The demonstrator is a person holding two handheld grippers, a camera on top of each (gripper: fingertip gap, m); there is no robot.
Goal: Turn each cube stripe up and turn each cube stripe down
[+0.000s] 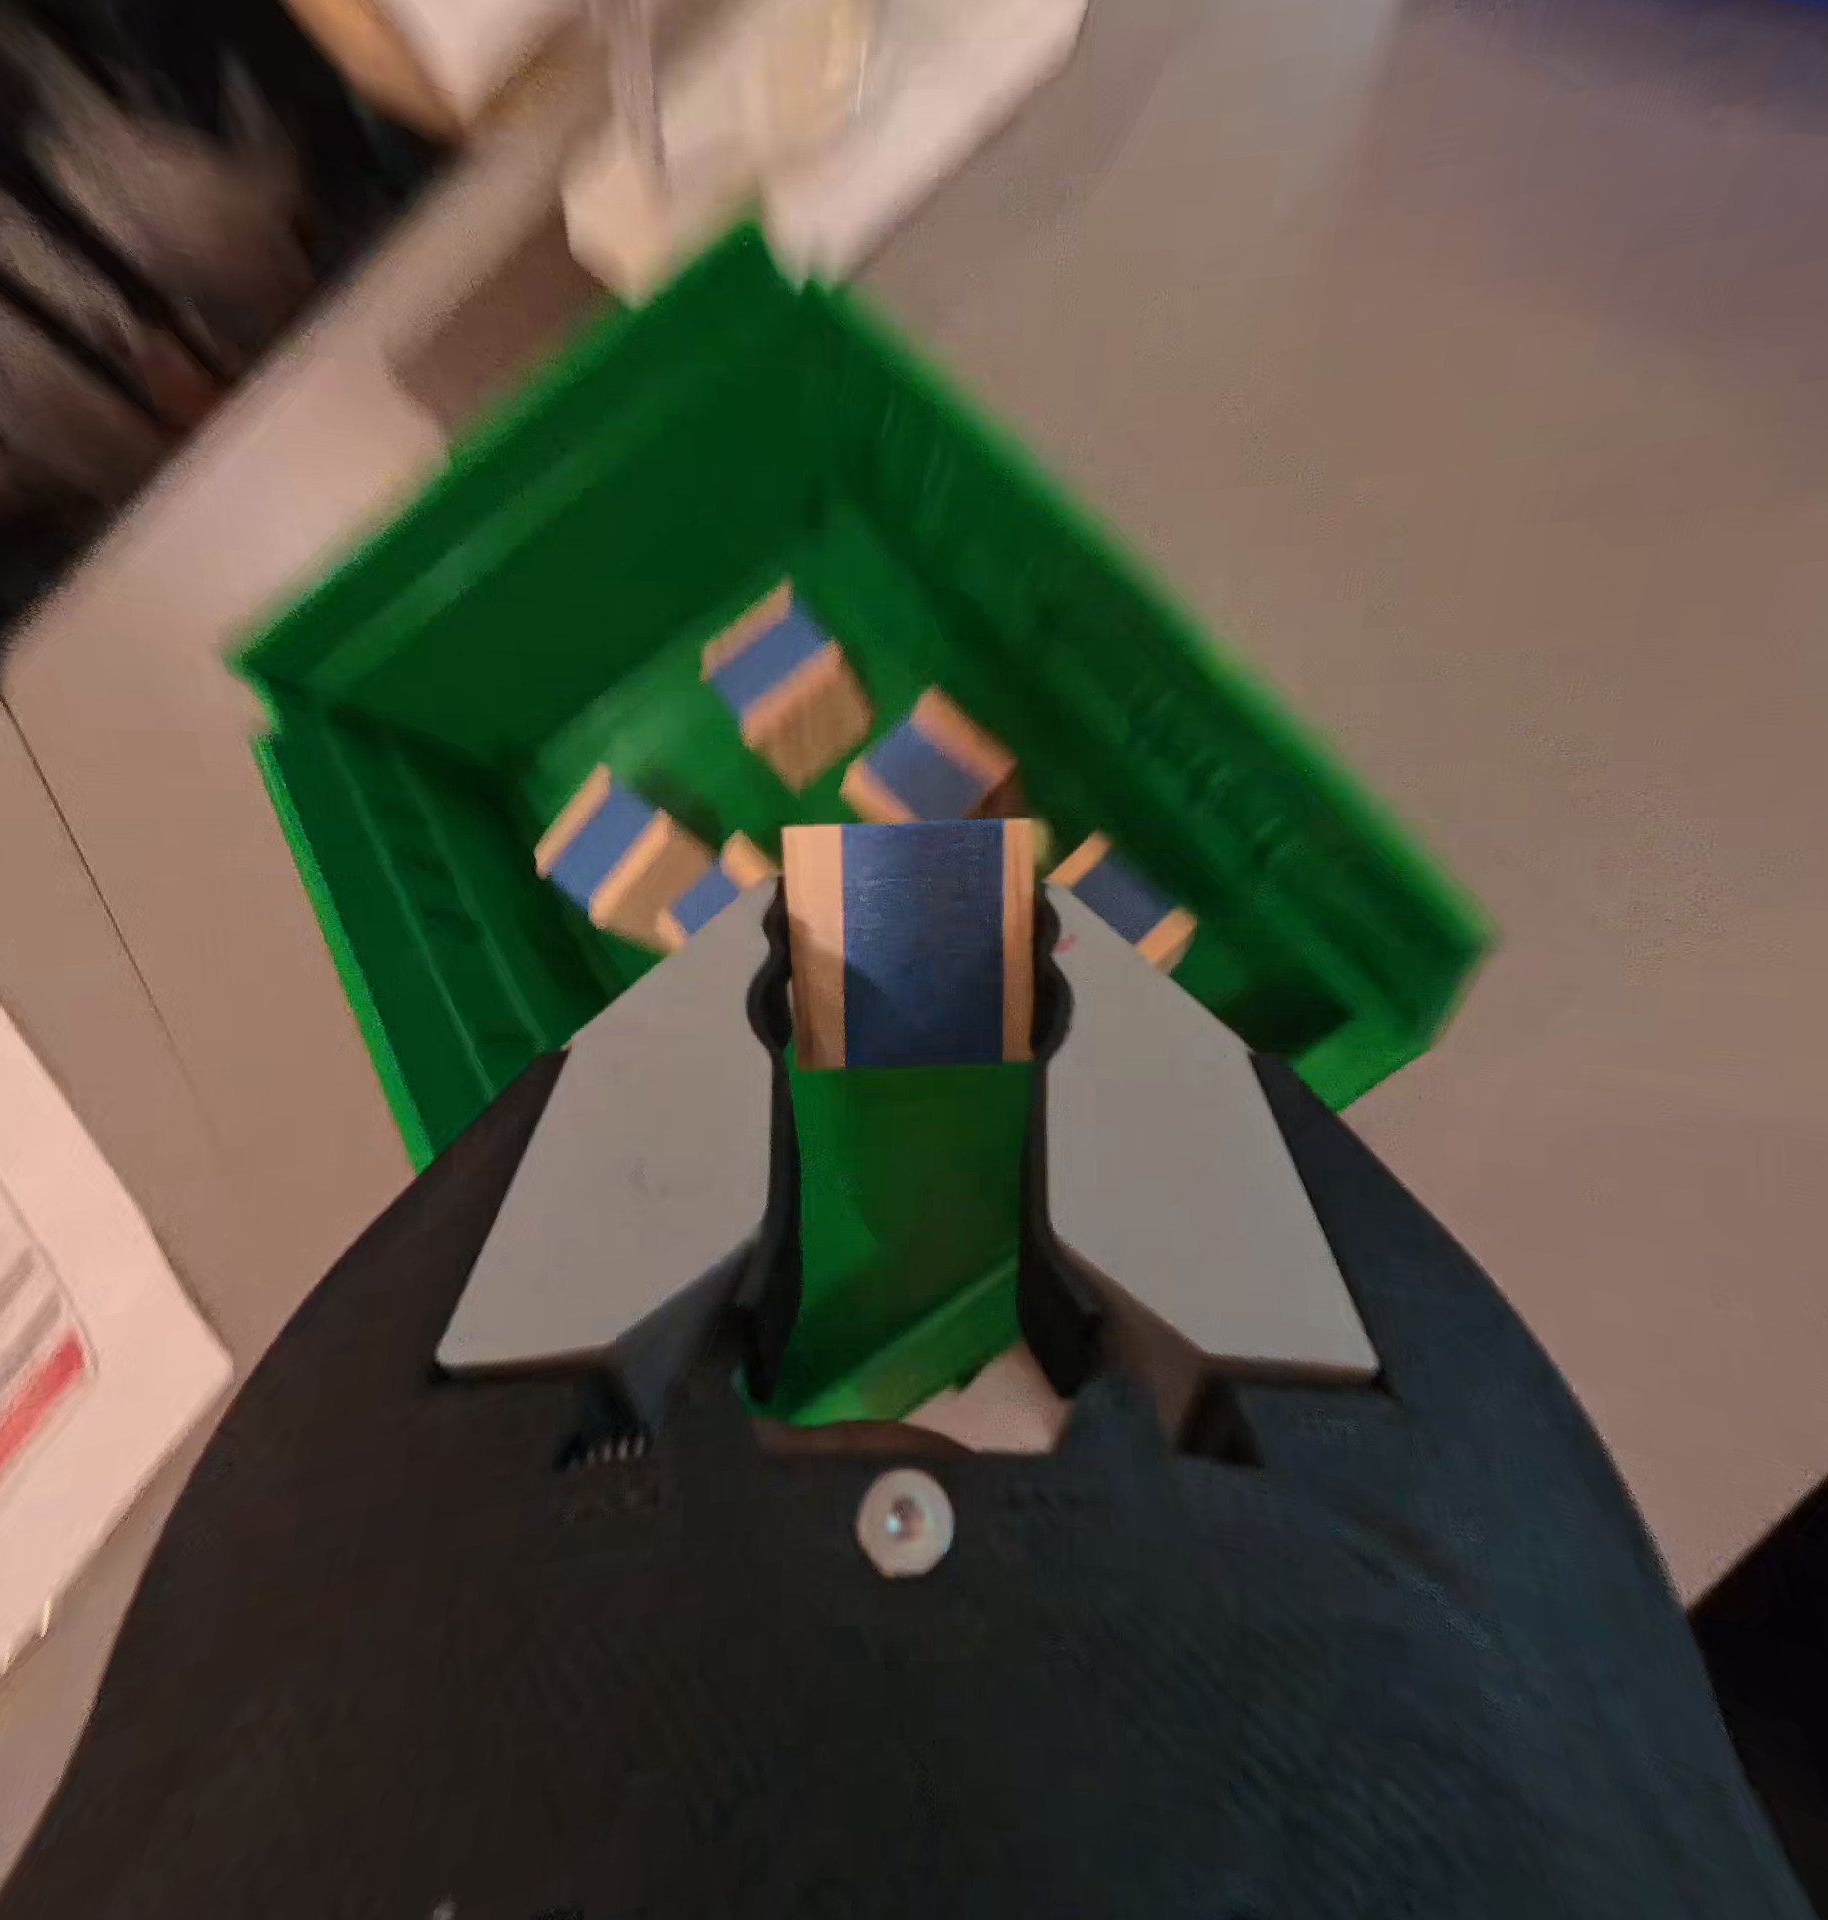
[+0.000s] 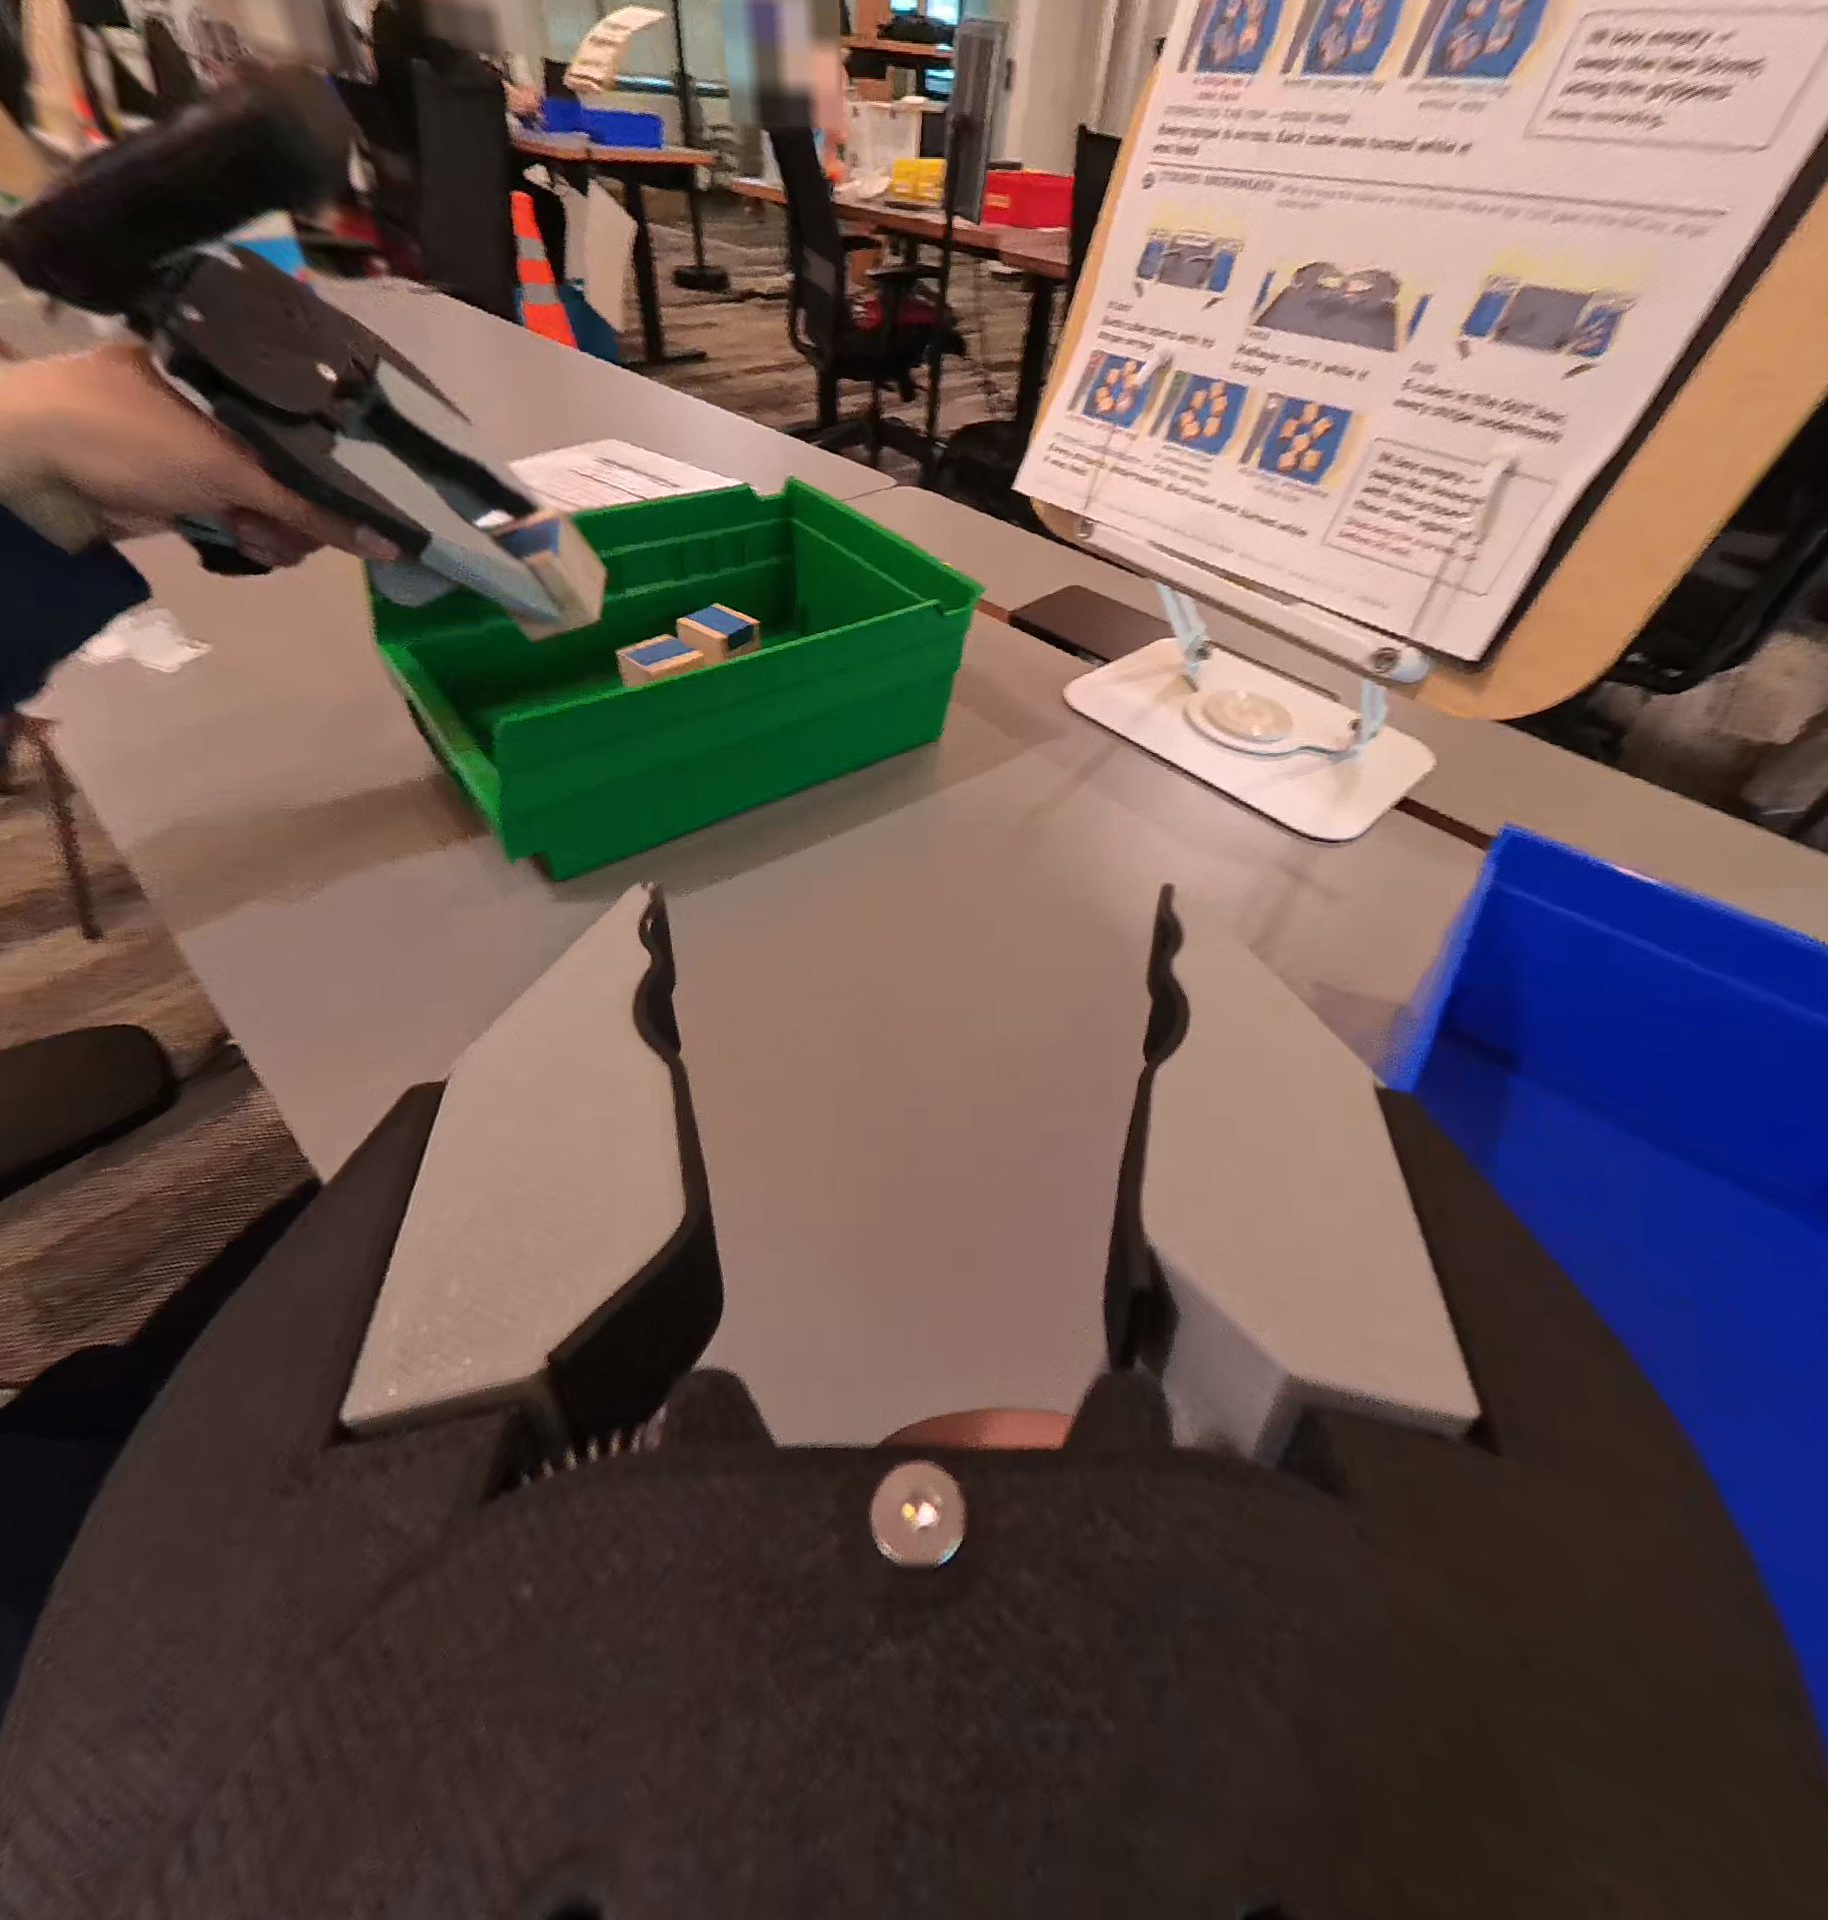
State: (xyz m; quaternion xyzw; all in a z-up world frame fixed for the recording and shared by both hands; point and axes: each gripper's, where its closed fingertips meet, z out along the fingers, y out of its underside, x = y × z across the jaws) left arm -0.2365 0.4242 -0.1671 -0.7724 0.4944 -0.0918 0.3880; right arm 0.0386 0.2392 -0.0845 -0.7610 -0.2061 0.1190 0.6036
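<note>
My left gripper is shut on a wooden cube with a blue stripe and holds it above the green bin. The stripe faces the camera. Several more striped cubes lie on the bin's floor, blurred, stripes showing. In the right wrist view the left gripper with its cube hangs over the green bin's left end, and two cubes lie inside, stripes up. My right gripper is open and empty above the grey table, between the two bins.
A blue bin stands at the right of my right gripper. A tilted instruction board on a white stand stands behind it. A sheet of paper lies beyond the green bin. A white box lies left of the green bin.
</note>
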